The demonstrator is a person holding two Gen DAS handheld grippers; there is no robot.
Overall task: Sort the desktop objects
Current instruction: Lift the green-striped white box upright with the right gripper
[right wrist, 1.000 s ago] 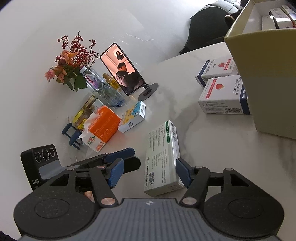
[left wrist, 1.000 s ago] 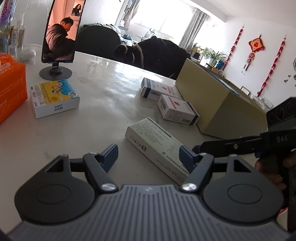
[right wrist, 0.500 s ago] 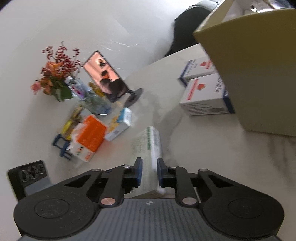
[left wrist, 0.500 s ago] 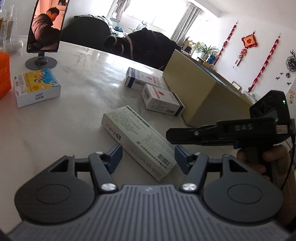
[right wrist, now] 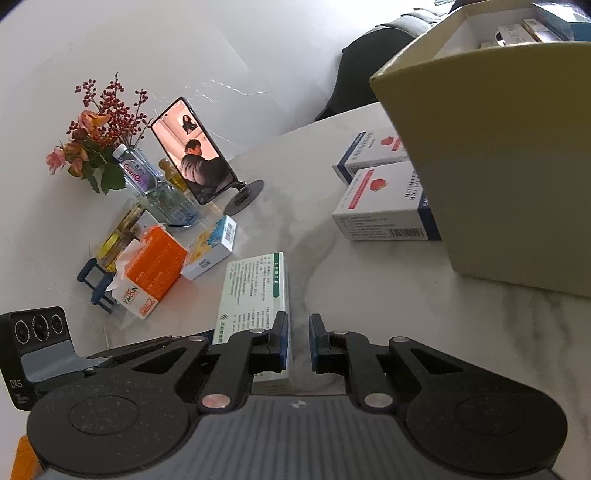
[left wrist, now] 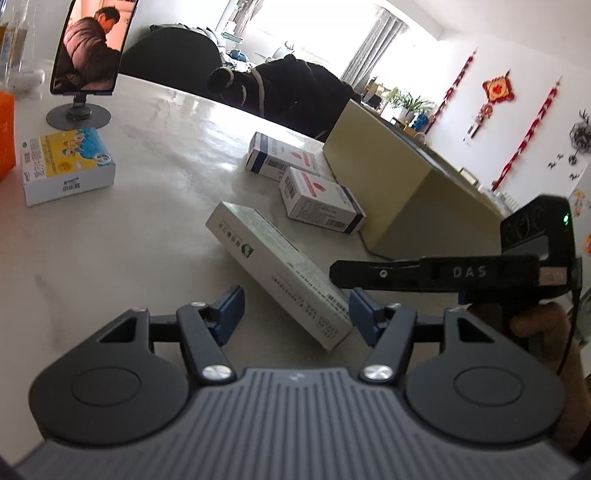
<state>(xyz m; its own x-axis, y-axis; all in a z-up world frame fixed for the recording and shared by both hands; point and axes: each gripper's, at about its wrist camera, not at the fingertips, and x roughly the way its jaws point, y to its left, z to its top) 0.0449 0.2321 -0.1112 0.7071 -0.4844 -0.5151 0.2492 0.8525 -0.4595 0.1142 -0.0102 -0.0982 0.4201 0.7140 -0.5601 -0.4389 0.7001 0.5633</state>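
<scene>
Right tool (right wrist: 296, 341) pinches the green-striped box's (right wrist: 255, 291) edge.

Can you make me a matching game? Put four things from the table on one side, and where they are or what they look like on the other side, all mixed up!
Things:
1. phone
2. tissue pack
3. green-and-white box
4. big cardboard box

Clues:
A. orange
B. lying flat, apart from the other boxes
C. propped on a round stand
D. open on top, with packets inside

Pairs: 1-C, 2-A, 3-B, 4-D
</scene>
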